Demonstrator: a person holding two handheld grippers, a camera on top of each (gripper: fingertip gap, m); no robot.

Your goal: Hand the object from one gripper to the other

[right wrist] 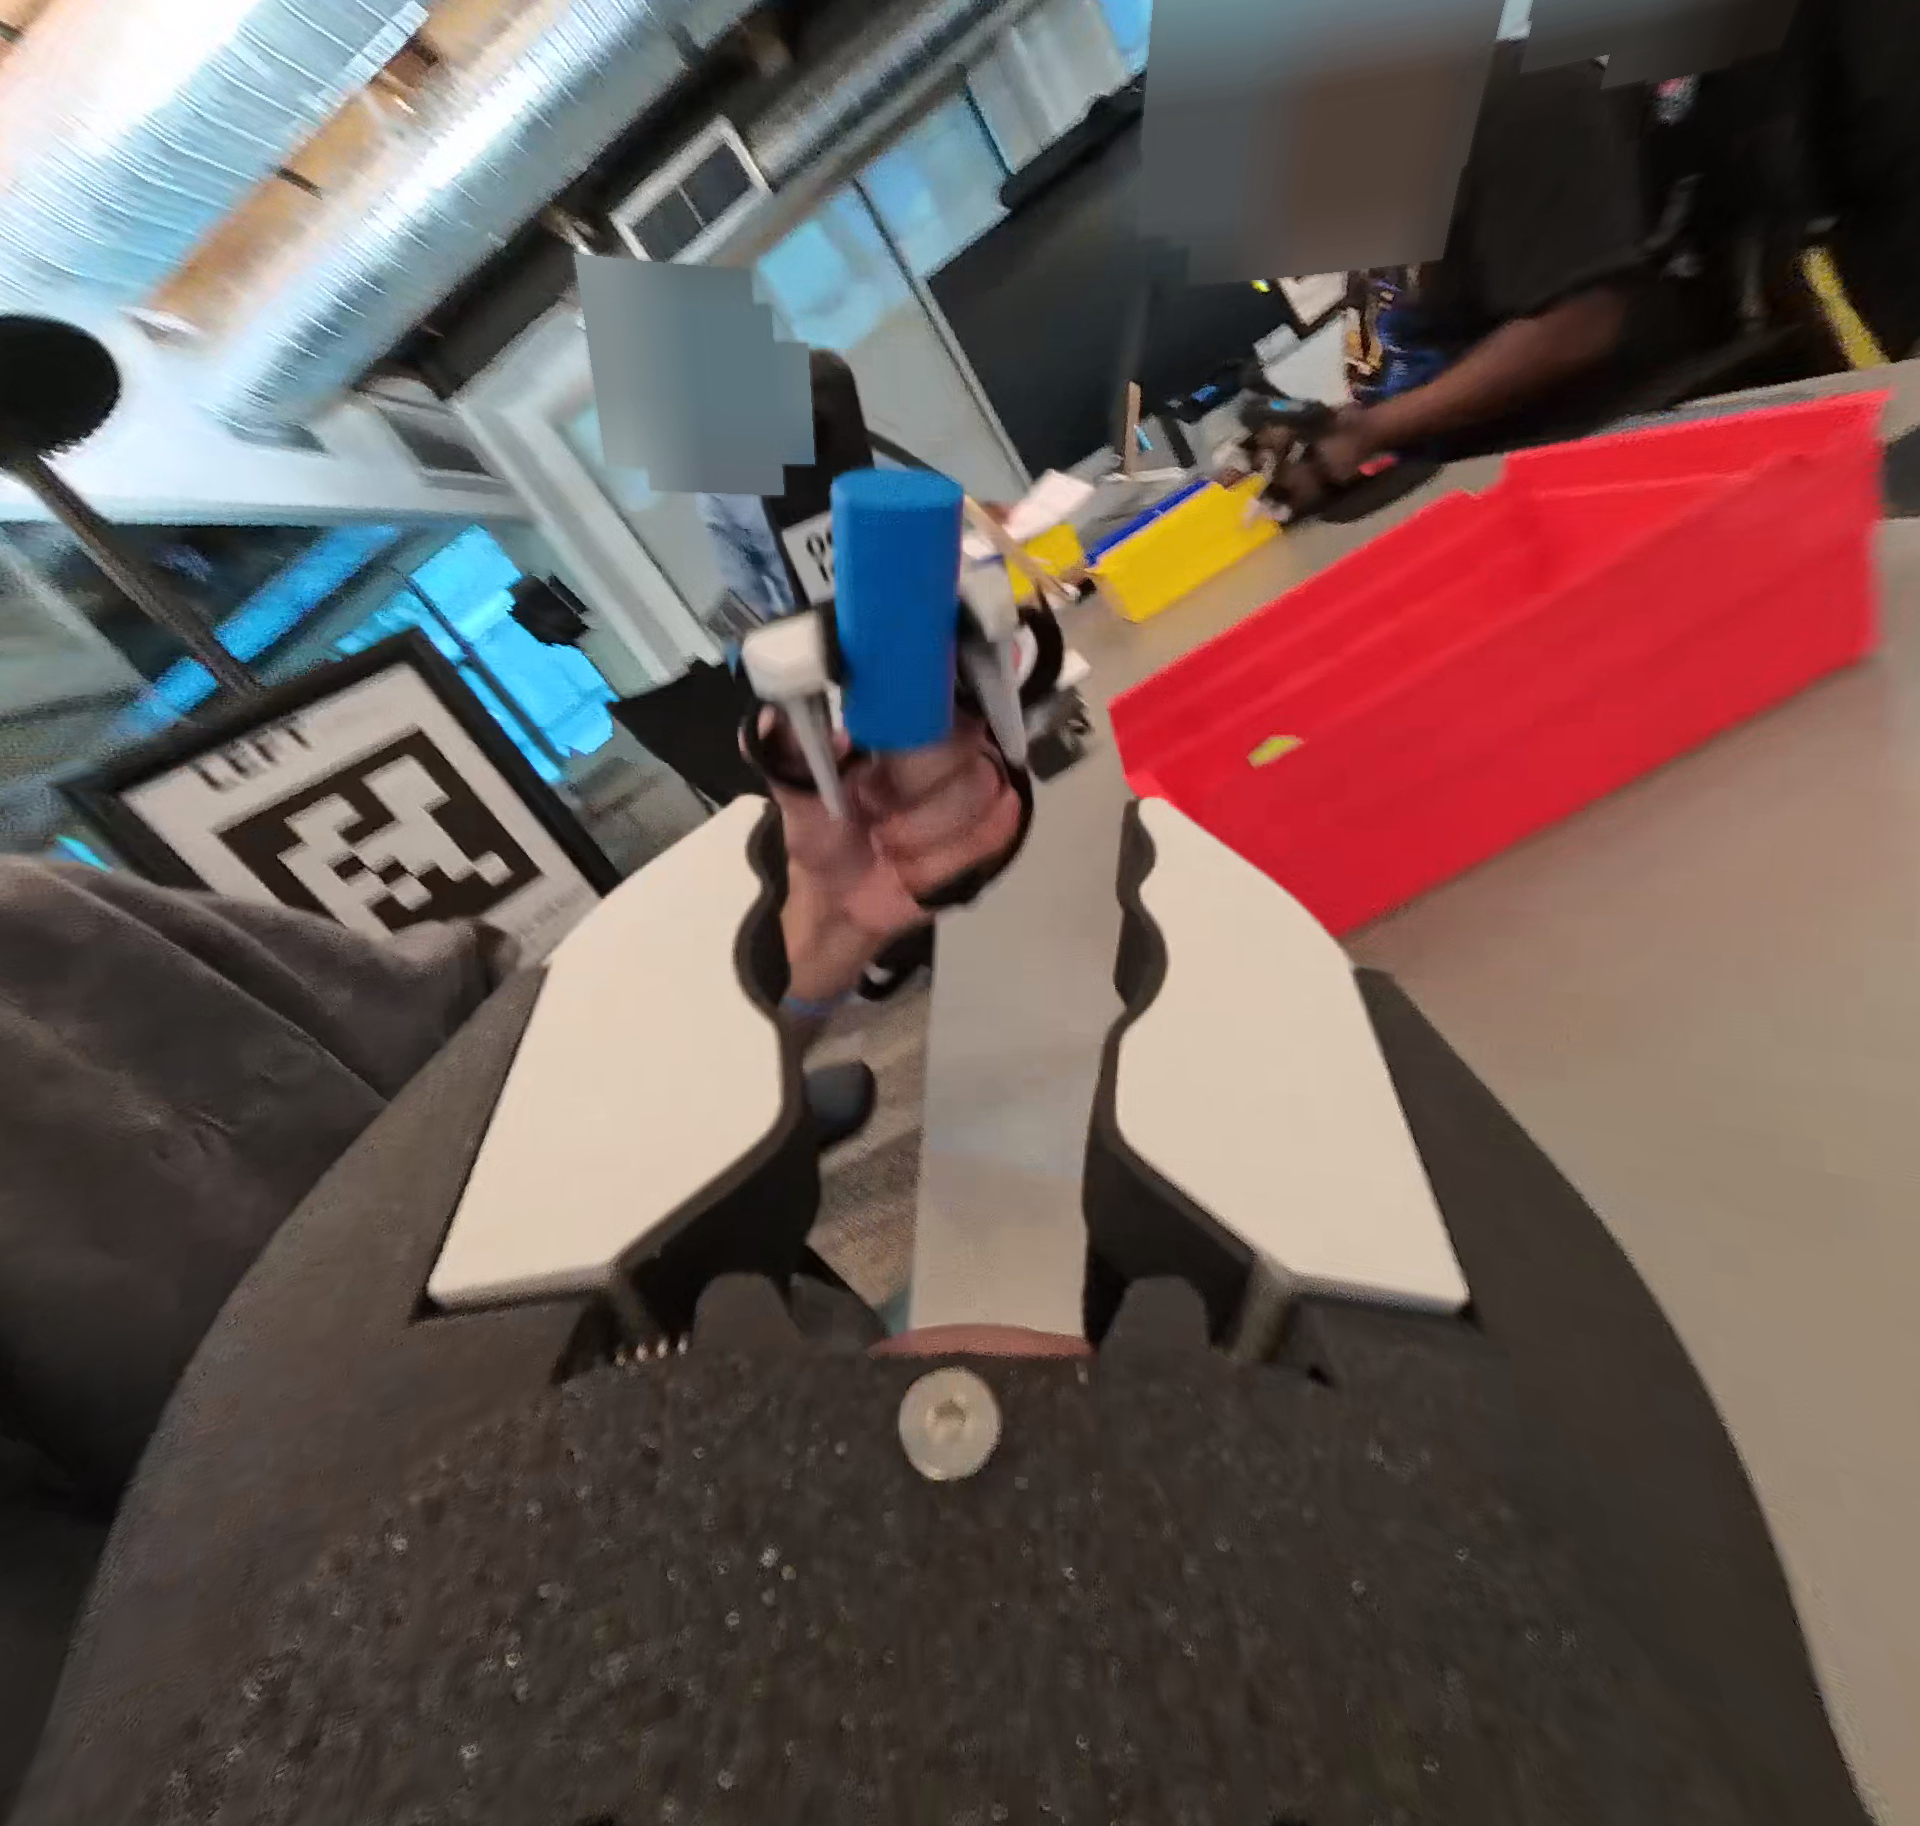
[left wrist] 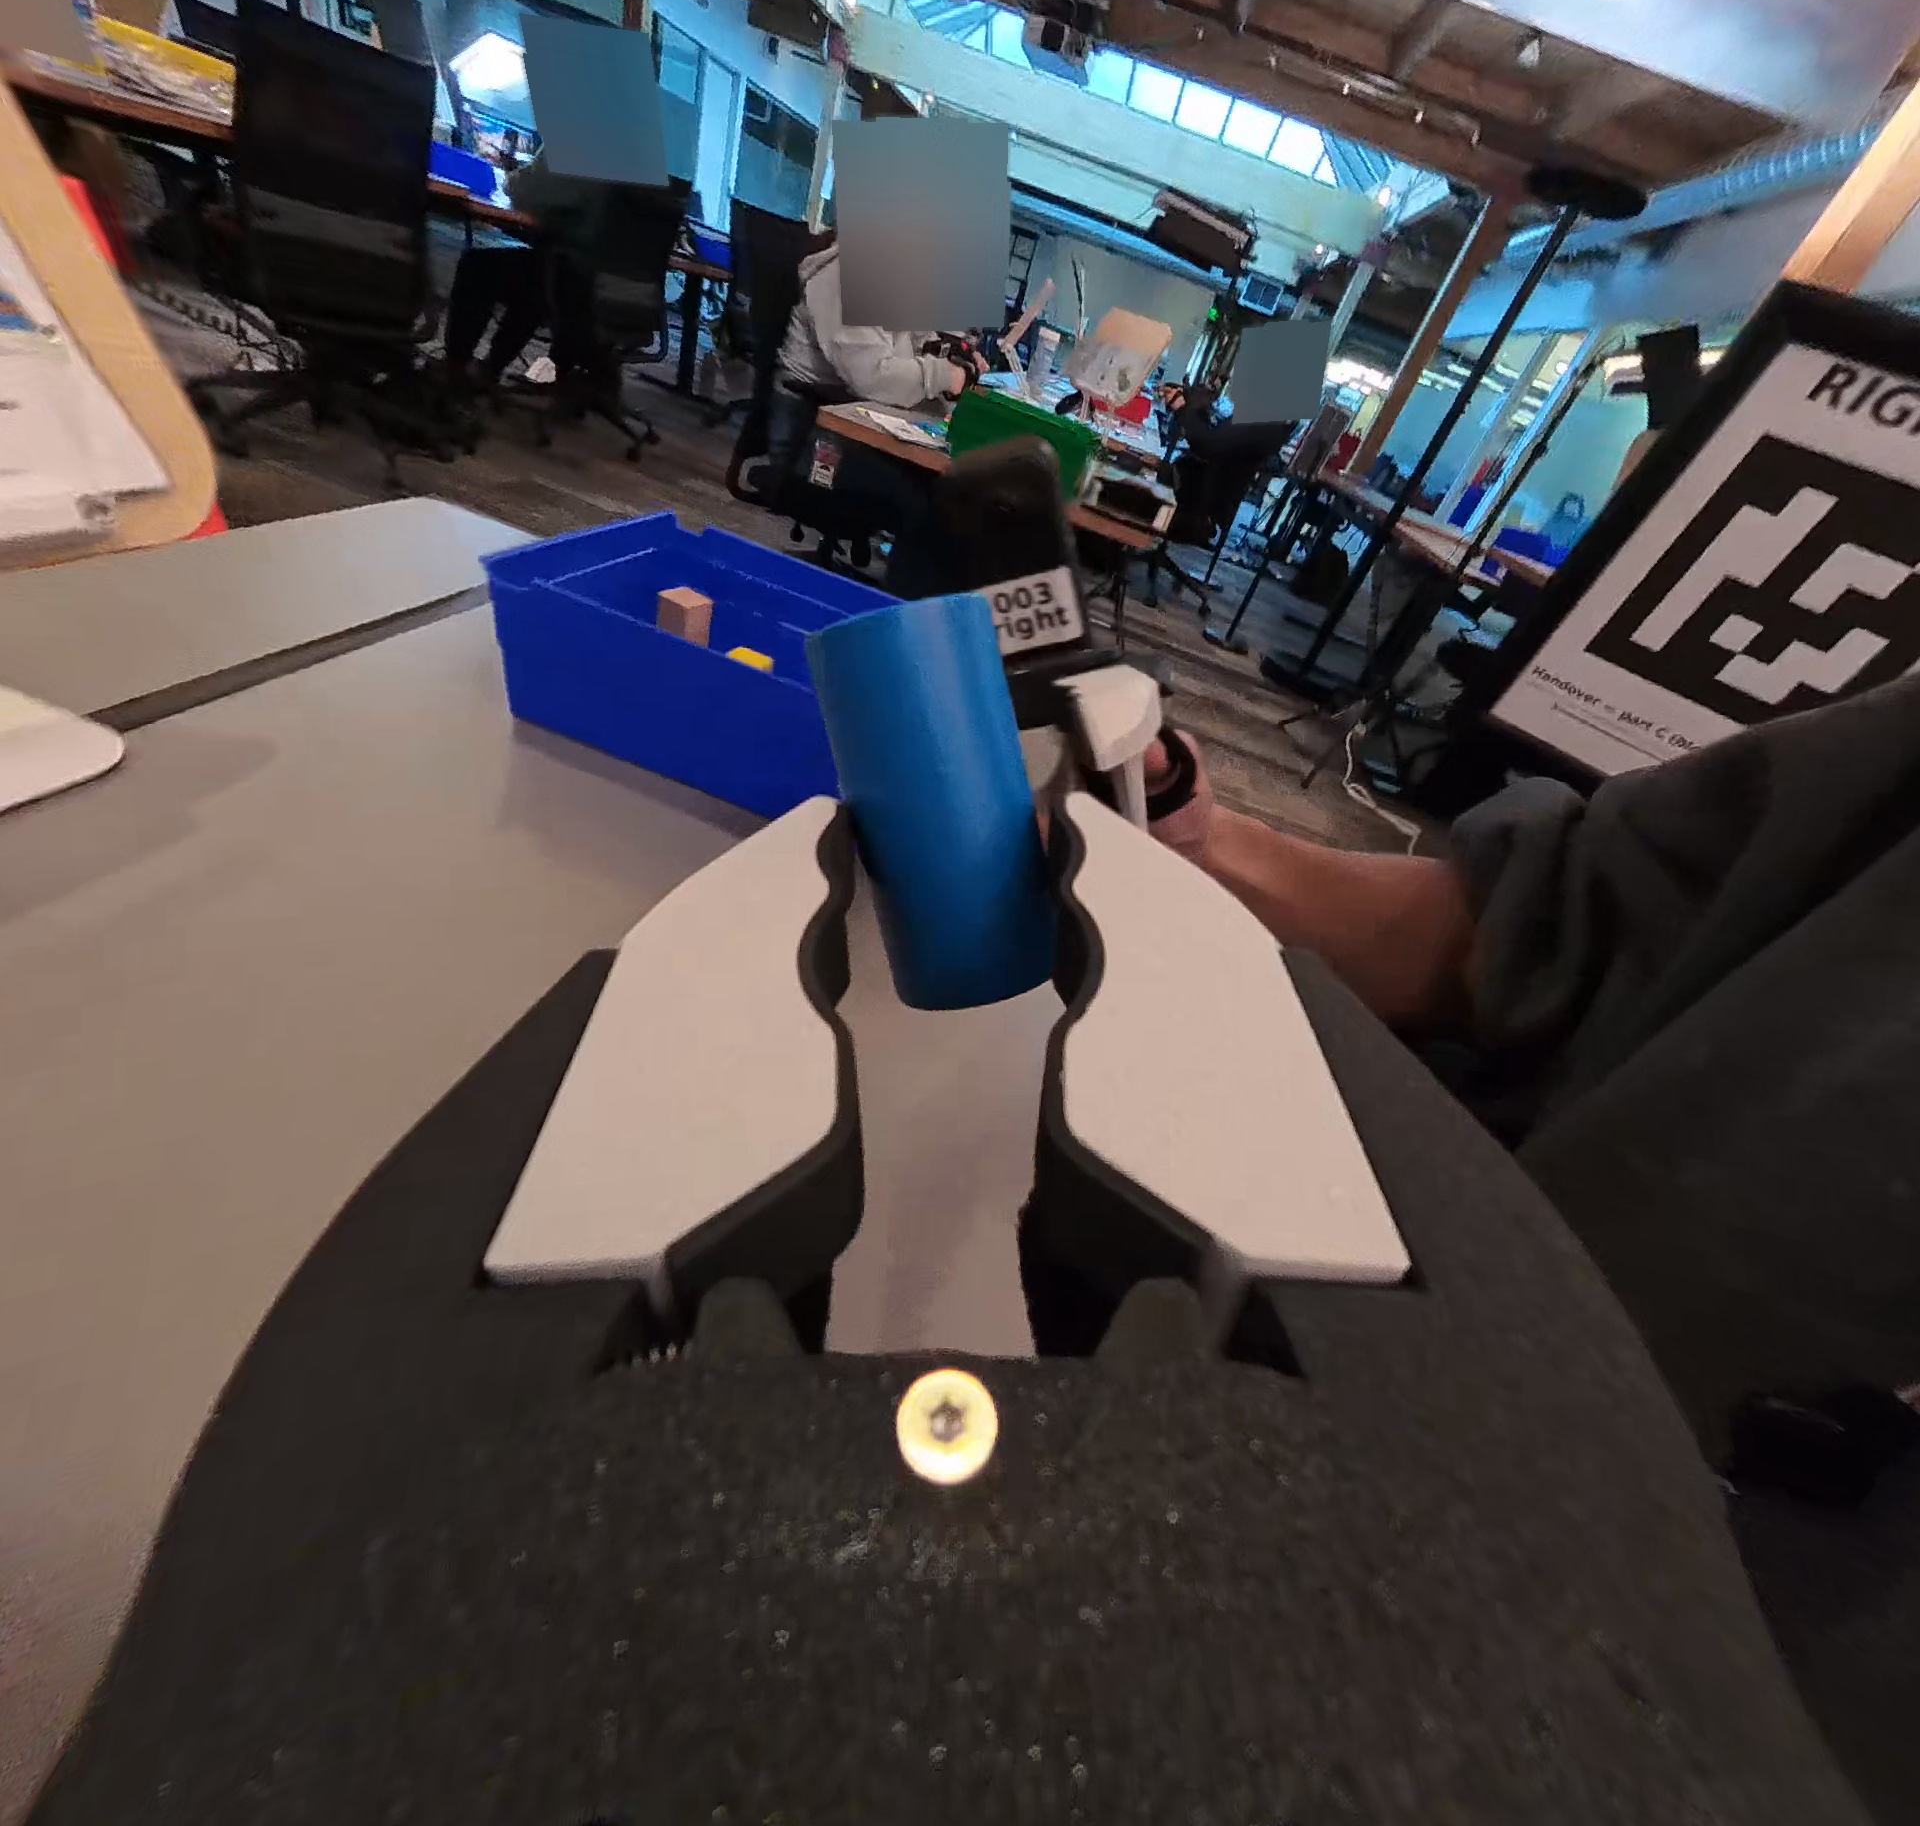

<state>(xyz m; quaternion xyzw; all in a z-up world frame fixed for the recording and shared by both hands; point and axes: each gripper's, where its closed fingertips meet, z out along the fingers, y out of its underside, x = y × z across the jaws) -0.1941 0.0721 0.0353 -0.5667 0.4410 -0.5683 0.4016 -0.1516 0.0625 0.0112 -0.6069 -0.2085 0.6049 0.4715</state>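
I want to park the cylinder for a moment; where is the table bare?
Bare grey table lies left of the blue bin, and more in front of the red bin. Mid-air is crowded: the left tool grips the blue cylinder.

L tongs [left wrist: 951,872] clamped – R tongs [right wrist: 945,867] agape.

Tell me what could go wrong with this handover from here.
The blue cylinder sits tilted in the left claw, gripped low, so it may pivot or slip. The right claw is open but apart from it; releasing early would likely drop it past the table edge.
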